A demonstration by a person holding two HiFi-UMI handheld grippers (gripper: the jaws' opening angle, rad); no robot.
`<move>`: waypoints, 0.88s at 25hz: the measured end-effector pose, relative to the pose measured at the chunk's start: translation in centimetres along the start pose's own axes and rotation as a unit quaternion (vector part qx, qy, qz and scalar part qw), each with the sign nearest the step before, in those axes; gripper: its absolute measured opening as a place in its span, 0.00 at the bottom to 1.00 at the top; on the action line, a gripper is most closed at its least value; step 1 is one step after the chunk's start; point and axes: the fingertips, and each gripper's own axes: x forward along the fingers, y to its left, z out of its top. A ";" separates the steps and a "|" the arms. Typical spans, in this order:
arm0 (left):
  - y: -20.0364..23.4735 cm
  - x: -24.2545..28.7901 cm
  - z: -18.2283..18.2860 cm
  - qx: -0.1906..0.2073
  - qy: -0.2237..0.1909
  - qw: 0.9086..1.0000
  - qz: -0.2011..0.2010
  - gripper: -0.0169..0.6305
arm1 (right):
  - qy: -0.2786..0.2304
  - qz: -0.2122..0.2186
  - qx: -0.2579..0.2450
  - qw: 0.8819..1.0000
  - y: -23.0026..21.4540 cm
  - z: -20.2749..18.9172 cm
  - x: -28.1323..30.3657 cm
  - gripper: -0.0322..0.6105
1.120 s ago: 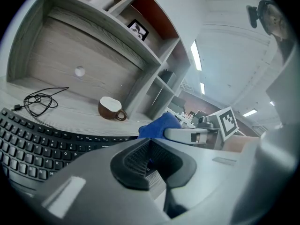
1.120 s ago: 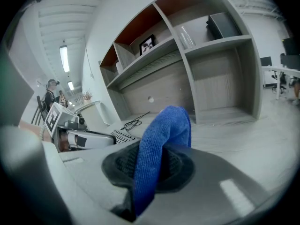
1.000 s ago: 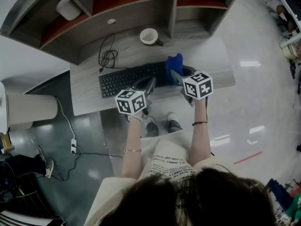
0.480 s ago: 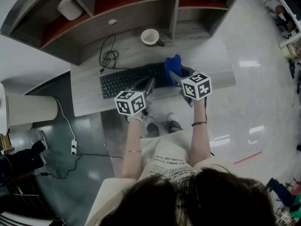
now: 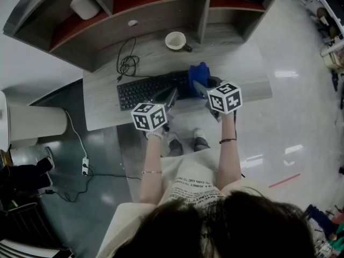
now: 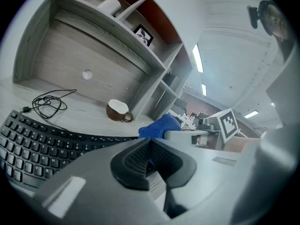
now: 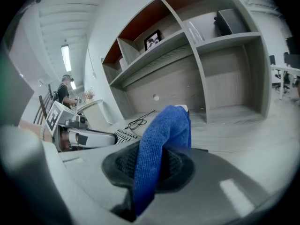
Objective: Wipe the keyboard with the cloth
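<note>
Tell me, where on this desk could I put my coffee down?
The grey wooden desk is bare left of the black keyboard and right of the brown-and-white mug. It is crowded at the keyboard's right end, around the left gripper and the right gripper holding the blue cloth.

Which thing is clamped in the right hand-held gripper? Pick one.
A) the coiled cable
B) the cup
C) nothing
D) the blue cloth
D: in the right gripper view, the right hand-held gripper has its jaws shut on the cloth, which stands up from between them.
</note>
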 end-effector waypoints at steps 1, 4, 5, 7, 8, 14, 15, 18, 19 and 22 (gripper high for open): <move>0.1 -0.1 0.0 0.000 0.000 1.000 0.001 0.03 | 0.000 0.000 0.000 1.000 0.1 0.0 0.1 0.14; 0.4 -0.5 -0.2 -0.001 0.001 1.000 0.001 0.03 | -0.001 0.000 -0.001 1.000 0.4 0.0 0.3 0.14; 0.4 -0.6 -0.2 -0.001 0.001 1.000 0.001 0.03 | -0.002 0.001 -0.001 1.000 0.5 0.0 0.4 0.14; 0.5 -0.8 -0.3 -0.001 0.002 1.000 0.000 0.03 | -0.001 0.002 0.000 1.000 0.8 0.0 0.6 0.14; 0.6 -0.9 -0.3 0.000 0.001 1.000 0.000 0.03 | -0.001 0.003 0.000 1.000 0.9 0.0 0.7 0.14; 1.3 -1.7 -0.1 0.000 0.000 1.000 0.004 0.03 | -0.002 0.004 -0.001 1.000 1.6 0.0 1.3 0.14; 1.4 -1.9 -0.1 0.001 -0.001 1.000 0.004 0.03 | -0.002 0.004 -0.001 1.000 1.7 0.0 1.4 0.14; 1.7 -2.2 -0.1 0.001 -0.001 1.000 0.003 0.03 | -0.002 0.003 0.000 1.000 2.0 0.0 1.7 0.14; 1.8 -2.3 -0.2 0.001 0.000 1.000 0.003 0.03 | -0.002 0.002 0.000 1.000 2.1 0.0 1.8 0.14; 2.0 -2.6 -0.3 -0.001 0.000 1.000 0.003 0.03 | -0.002 0.002 0.000 1.000 2.4 -0.1 2.0 0.14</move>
